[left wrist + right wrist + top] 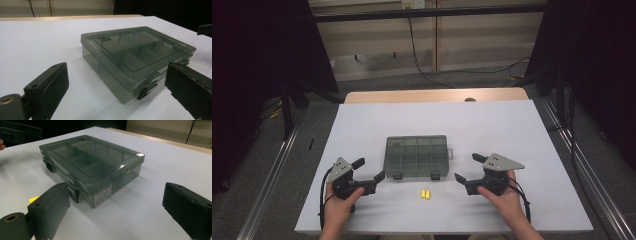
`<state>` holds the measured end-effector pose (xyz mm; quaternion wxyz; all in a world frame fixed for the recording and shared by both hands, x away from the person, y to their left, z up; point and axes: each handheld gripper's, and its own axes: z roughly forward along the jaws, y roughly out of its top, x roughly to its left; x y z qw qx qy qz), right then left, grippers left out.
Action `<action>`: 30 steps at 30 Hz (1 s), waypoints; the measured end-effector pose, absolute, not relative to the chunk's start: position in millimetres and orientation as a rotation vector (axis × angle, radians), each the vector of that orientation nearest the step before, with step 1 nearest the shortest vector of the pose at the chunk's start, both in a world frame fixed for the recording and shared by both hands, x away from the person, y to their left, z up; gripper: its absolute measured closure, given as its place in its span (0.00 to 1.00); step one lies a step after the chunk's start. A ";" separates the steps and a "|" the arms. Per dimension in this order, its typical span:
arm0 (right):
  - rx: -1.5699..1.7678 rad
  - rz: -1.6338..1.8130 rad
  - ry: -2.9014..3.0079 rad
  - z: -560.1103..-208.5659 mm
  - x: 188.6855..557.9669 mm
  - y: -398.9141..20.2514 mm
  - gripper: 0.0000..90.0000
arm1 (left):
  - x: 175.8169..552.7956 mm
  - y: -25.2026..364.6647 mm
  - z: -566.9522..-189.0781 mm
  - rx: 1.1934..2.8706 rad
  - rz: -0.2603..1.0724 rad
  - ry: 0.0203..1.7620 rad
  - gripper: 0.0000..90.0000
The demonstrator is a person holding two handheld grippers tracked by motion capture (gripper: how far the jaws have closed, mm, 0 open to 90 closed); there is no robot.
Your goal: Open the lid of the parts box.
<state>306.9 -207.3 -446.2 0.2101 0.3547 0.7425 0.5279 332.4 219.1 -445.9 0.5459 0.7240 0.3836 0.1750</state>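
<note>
A smoky-green clear compartment box lies shut in the middle of the white table, its two dark latches facing the person. The same box stands ahead of the left gripper's jaws, and the box also sits ahead of the right gripper's jaws. Two small yellow pieces lie side by side just in front of it. My left gripper rests open on the table, left of the box. To the box's right, my right gripper is open too. Both hold nothing. A yellow piece peeks out beside a right jaw.
The white table top has bare room behind and beside the box. A wooden edge runs along its far side. Black stands and cables sit on the floor beyond, and metal rails flank the table.
</note>
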 end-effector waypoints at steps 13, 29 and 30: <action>0.983 1.448 2.117 -444.0 311.6 -201.8 0.27 | 333.8 220.8 -446.4 1.771 0.368 0.948 0.20; 1.007 1.413 2.236 -448.3 311.2 -196.9 0.70 | 331.5 223.0 -443.5 1.876 0.347 0.925 0.47; 1.005 1.417 2.234 -448.2 311.6 -196.3 0.73 | 331.6 223.1 -443.4 1.875 0.347 0.919 0.49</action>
